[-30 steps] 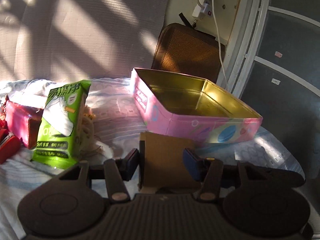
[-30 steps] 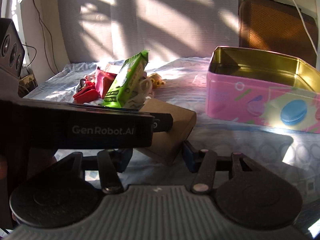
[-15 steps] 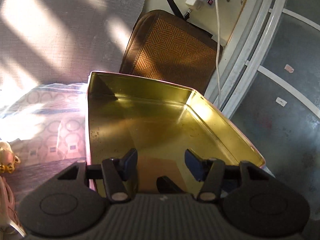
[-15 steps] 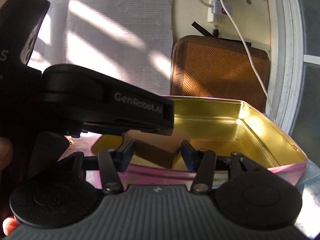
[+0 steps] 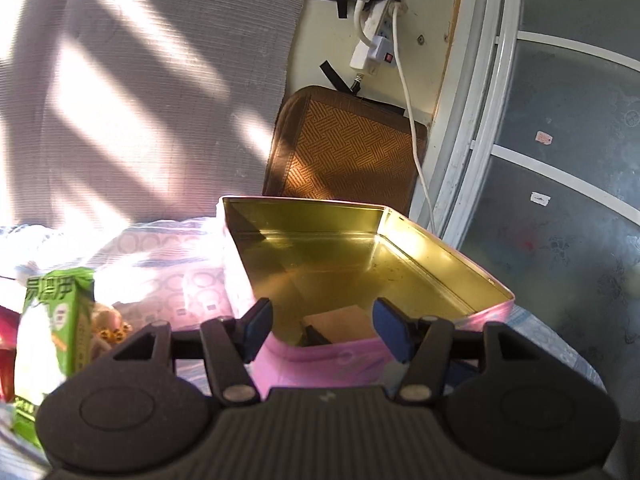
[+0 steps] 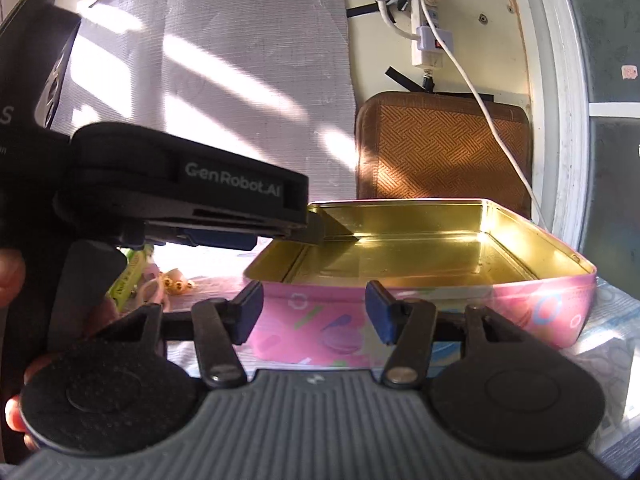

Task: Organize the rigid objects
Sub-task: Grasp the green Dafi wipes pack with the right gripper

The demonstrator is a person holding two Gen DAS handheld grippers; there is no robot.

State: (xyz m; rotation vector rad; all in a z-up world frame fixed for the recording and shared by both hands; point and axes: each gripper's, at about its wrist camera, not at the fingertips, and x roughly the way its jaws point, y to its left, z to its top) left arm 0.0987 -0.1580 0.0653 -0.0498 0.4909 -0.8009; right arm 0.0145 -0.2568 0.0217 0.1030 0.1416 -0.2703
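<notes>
A pink tin (image 5: 496, 304) with a gold inside stands open on the bed; it also shows in the right wrist view (image 6: 540, 308). A brown cardboard box (image 5: 340, 322) lies inside it at the near corner. My left gripper (image 5: 322, 330) is open and empty, just before the tin's near wall. My right gripper (image 6: 314, 312) is open and empty in front of the tin's pink side. The left gripper's body (image 6: 180, 196) fills the left of the right wrist view.
A green carton (image 5: 52, 340) stands at the left with a small yellow toy (image 5: 110, 326) beside it and something red at the far left edge. A woven brown cushion (image 5: 344, 152) leans on the wall behind the tin. A power strip with white cable (image 5: 412, 128) hangs above.
The left gripper carried the cardboard box from the bed into the tin, let it go and drew back. The right gripper rose with it and now faces the tin's side.
</notes>
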